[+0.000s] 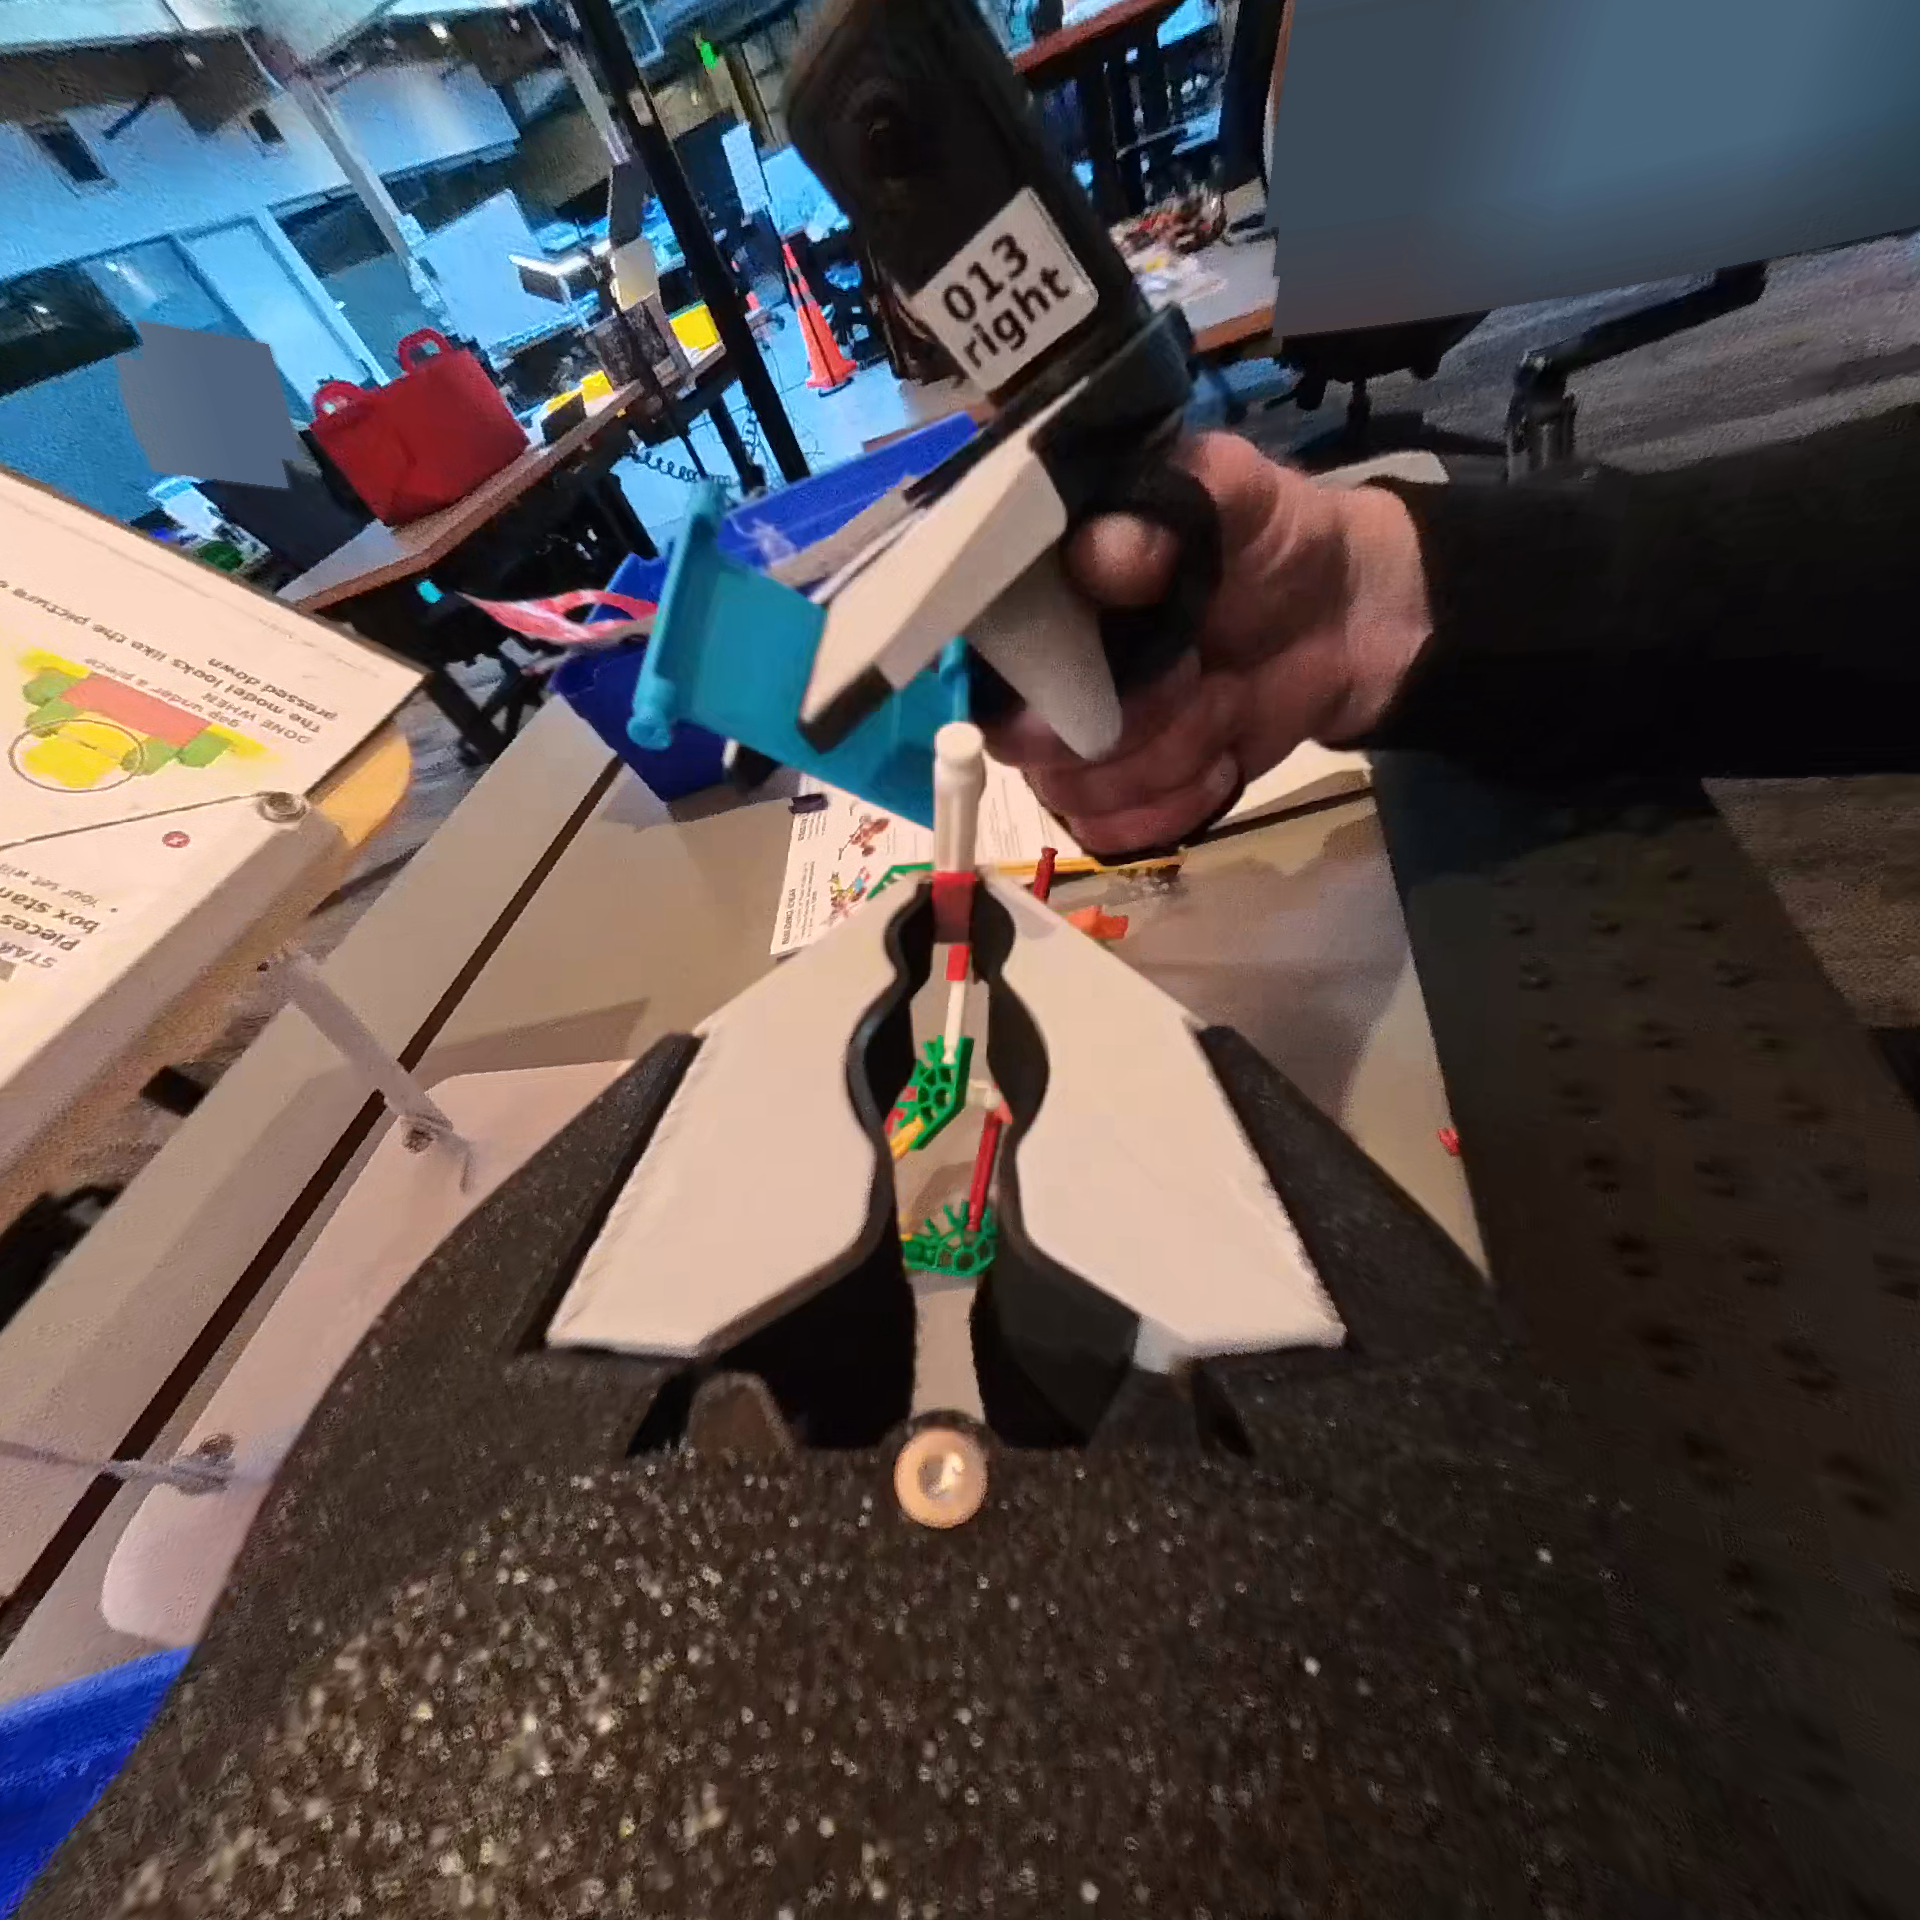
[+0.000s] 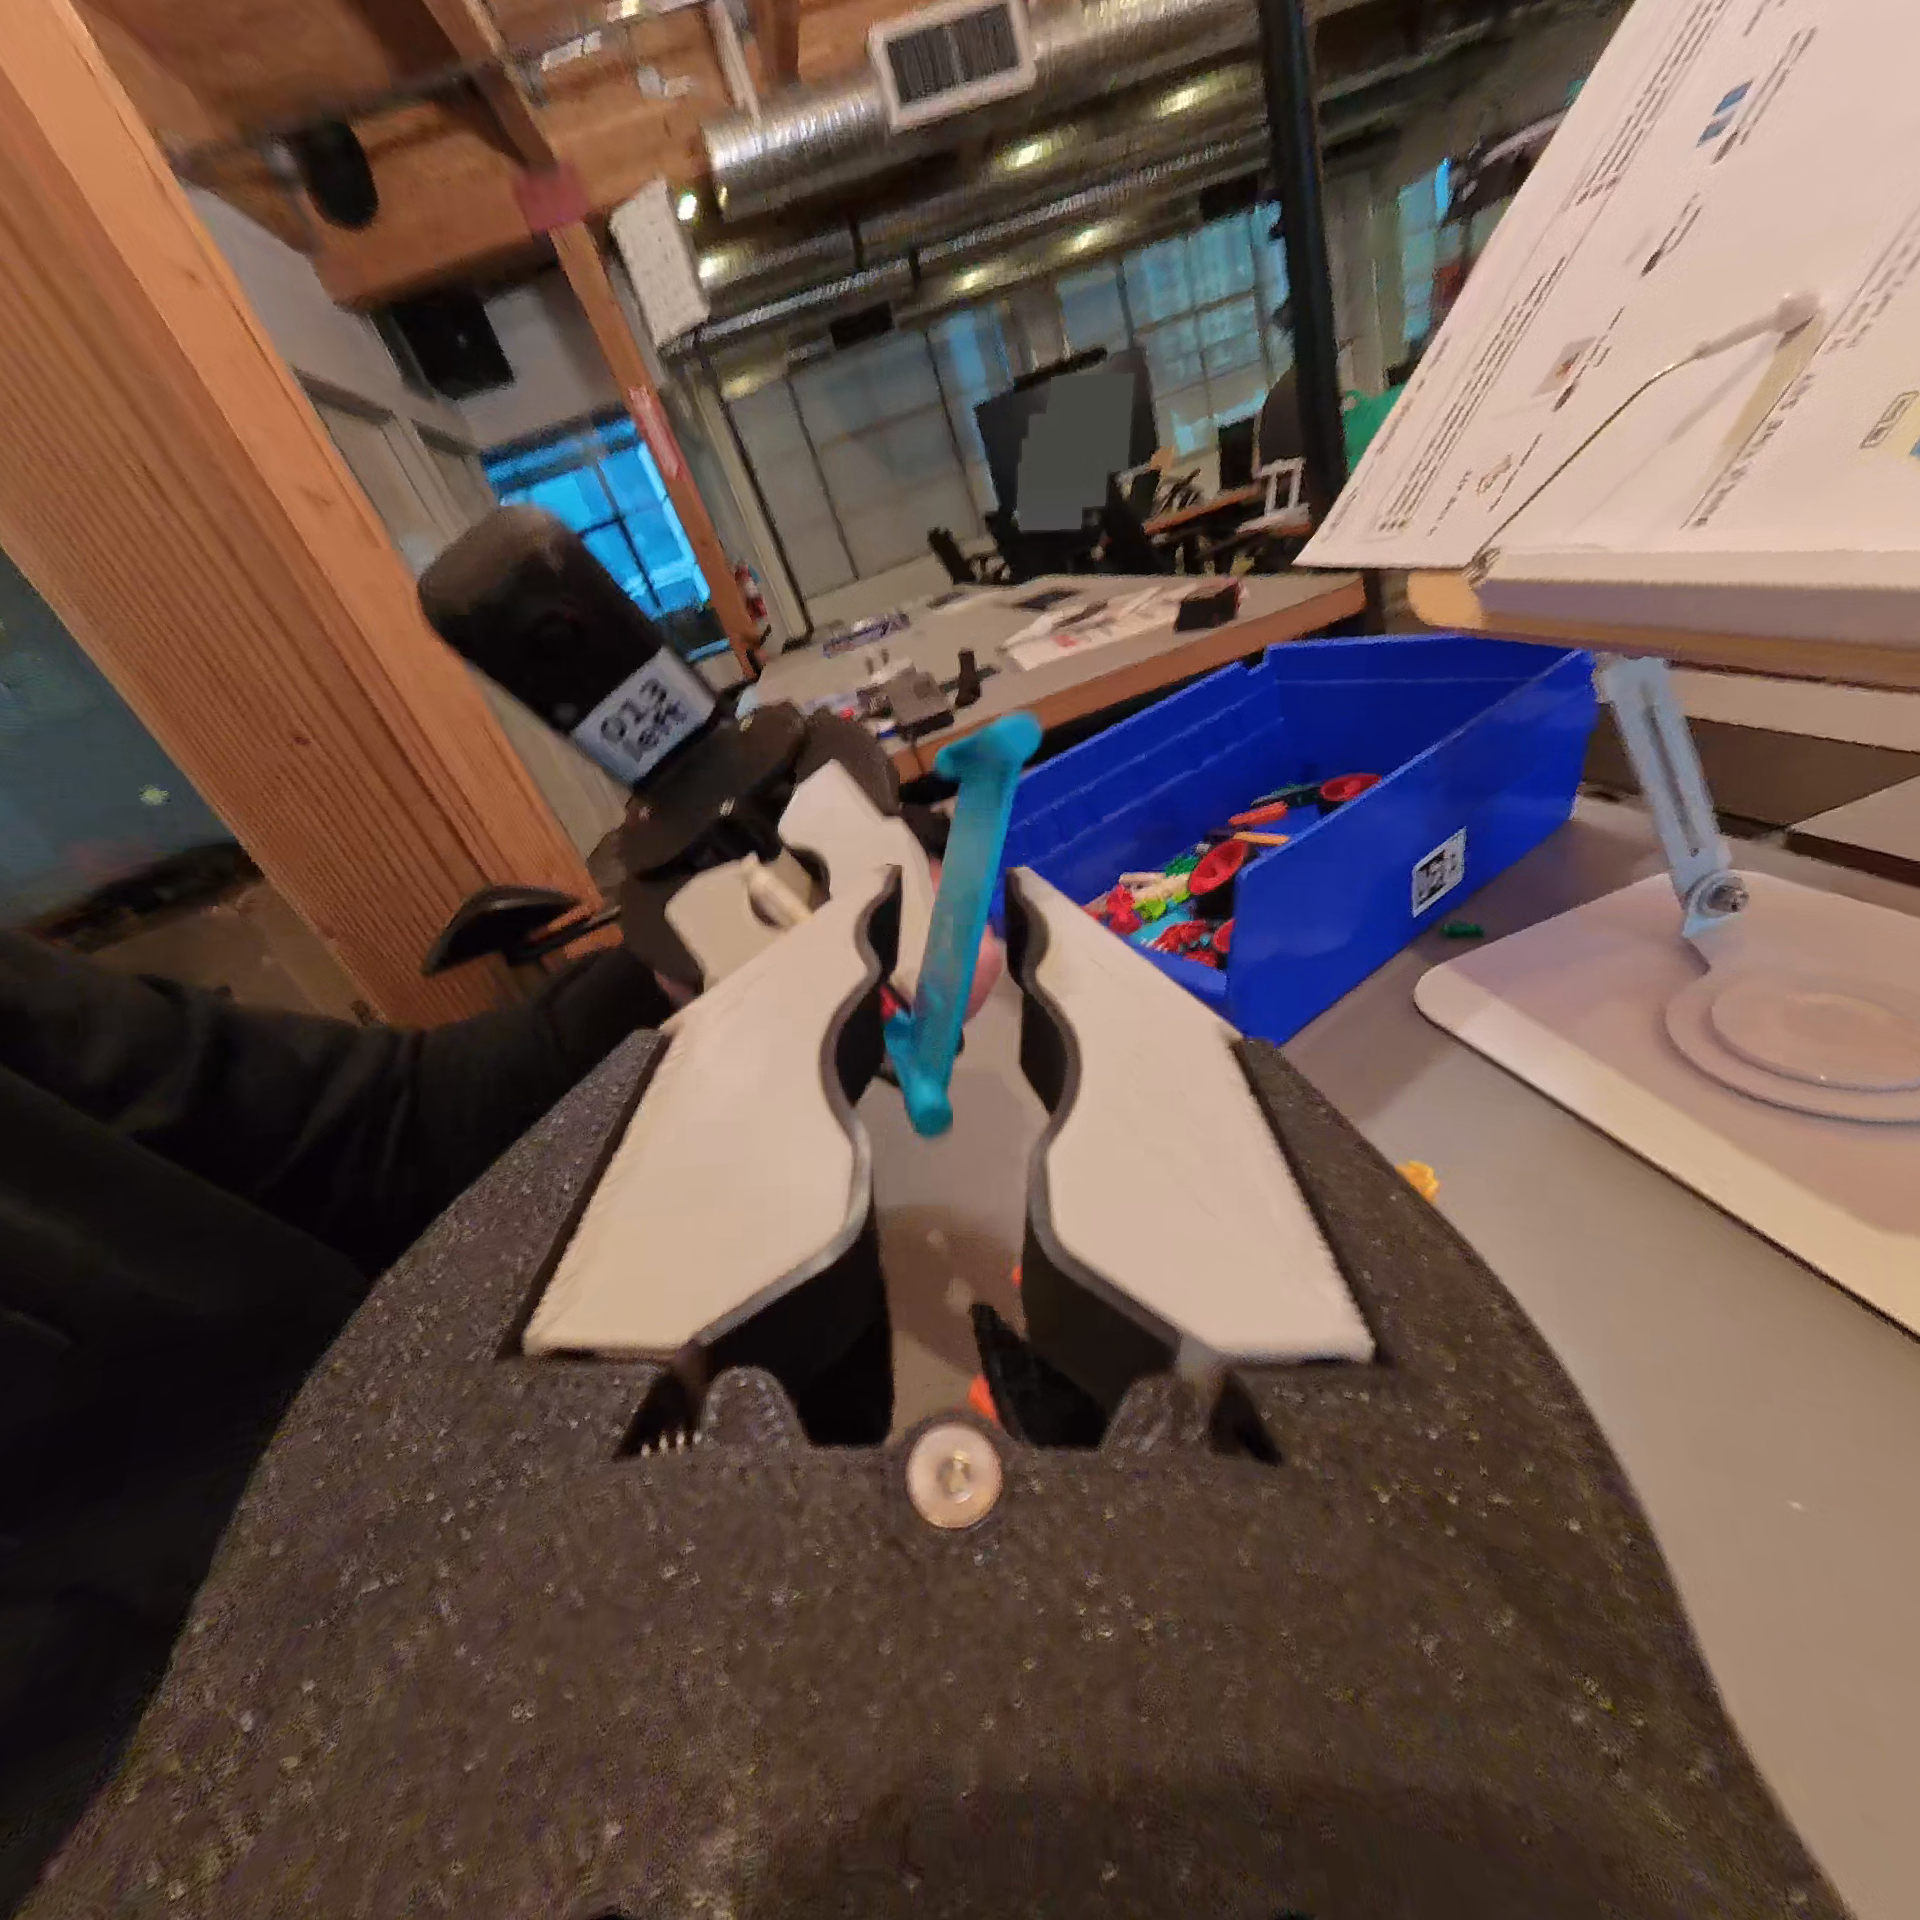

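Note:
My left gripper [image 1: 954, 896] is shut on a red connector [image 1: 954, 902]. A white rod [image 1: 956, 805] sticks out of it past the fingertips, and green connectors [image 1: 935, 1091] with thin rods show behind it between my fingers. My right gripper [image 2: 956, 883] is open. A teal panel [image 2: 951, 935] stands edge-on between its pads, with a gap showing on the left side. In the left wrist view the teal panel [image 1: 748, 644] sits at the right gripper's fingers, just above the white rod's end. The white rod [image 2: 774, 891] also shows in the right wrist view.
A blue bin [image 2: 1455, 831] with several coloured pieces stands on the grey table [image 2: 1558, 1247]. An instruction board [image 1: 156, 748] on a white stand [image 2: 1662, 1039] leans over the table. A leaflet [image 1: 831, 883] and loose pieces [image 1: 1101, 920] lie beyond the grippers. Less than 4 cm separates the two grippers' tips.

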`<state>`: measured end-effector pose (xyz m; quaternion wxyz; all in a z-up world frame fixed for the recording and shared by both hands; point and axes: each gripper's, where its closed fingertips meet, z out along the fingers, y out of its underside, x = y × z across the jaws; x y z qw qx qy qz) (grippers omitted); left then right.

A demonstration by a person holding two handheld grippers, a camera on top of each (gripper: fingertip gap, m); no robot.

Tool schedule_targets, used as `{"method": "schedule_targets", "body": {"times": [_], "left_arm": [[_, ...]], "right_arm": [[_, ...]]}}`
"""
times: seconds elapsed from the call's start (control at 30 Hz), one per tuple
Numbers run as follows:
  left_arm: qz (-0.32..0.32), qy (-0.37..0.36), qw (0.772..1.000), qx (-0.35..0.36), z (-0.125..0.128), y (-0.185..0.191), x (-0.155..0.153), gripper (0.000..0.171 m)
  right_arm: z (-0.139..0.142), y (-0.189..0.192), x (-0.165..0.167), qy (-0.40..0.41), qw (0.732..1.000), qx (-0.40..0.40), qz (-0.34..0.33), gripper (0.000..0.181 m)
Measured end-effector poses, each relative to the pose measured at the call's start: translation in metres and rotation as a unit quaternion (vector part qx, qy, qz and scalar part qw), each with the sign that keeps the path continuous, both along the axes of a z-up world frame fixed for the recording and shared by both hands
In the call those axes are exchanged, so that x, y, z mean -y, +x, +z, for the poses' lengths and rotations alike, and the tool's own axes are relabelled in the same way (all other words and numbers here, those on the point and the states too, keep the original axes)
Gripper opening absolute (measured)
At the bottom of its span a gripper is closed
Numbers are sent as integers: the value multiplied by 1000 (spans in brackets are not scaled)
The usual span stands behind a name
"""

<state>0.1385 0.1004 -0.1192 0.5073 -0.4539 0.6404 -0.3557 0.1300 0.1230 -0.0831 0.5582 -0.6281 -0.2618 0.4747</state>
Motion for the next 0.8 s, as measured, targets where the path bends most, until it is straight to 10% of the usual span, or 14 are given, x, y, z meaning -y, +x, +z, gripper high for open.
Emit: {"method": "schedule_targets", "body": {"times": [0.3,0.8], "left_arm": [[-7,-66,998,16,10,-3,-5,4],[129,-299,940,104,2,23,-48,2]], "right_arm": [[1,-5,2,85,991,89,-54,0],[-1,4,-32,319,799,368,-353,0]]}}
